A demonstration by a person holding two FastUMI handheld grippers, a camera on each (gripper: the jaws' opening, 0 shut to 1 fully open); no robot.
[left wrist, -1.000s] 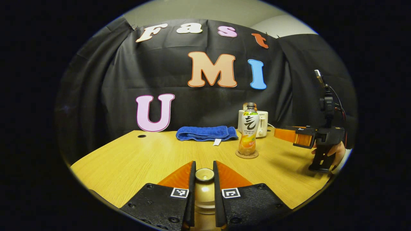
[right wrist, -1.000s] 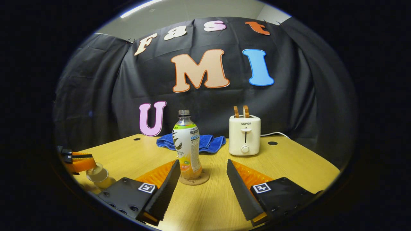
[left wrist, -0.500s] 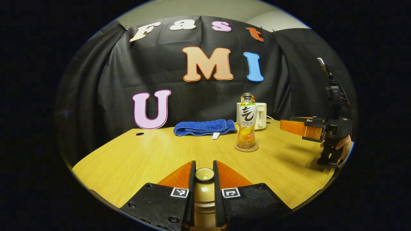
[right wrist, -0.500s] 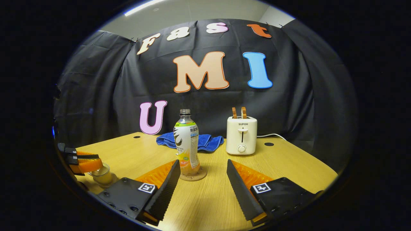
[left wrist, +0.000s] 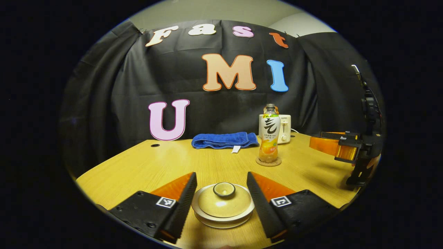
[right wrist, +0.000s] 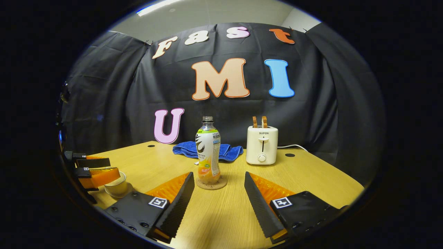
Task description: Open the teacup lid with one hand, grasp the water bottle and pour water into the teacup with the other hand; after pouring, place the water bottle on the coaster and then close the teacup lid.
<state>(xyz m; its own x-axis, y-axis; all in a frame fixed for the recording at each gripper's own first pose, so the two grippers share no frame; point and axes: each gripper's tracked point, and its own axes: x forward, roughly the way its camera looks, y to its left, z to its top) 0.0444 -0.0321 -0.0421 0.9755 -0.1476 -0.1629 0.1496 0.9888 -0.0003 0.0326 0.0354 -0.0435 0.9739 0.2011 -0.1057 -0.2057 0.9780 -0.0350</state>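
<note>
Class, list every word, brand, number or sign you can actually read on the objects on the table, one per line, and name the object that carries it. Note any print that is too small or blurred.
"SUPOR": on the front of the toaster.
Water bottle label: a large brush-style character and fine print, too small and blurred to read.
Square black-and-white markers on the right gripper and the left gripper: coded patterns, no words.
White tag on the blue towel: no legible text.

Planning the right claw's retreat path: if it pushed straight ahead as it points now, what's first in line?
Probably the water bottle on its coaster, standing just left of centre beyond the open right claw. The toaster sits farther back to the right; depth is uncertain.
</note>
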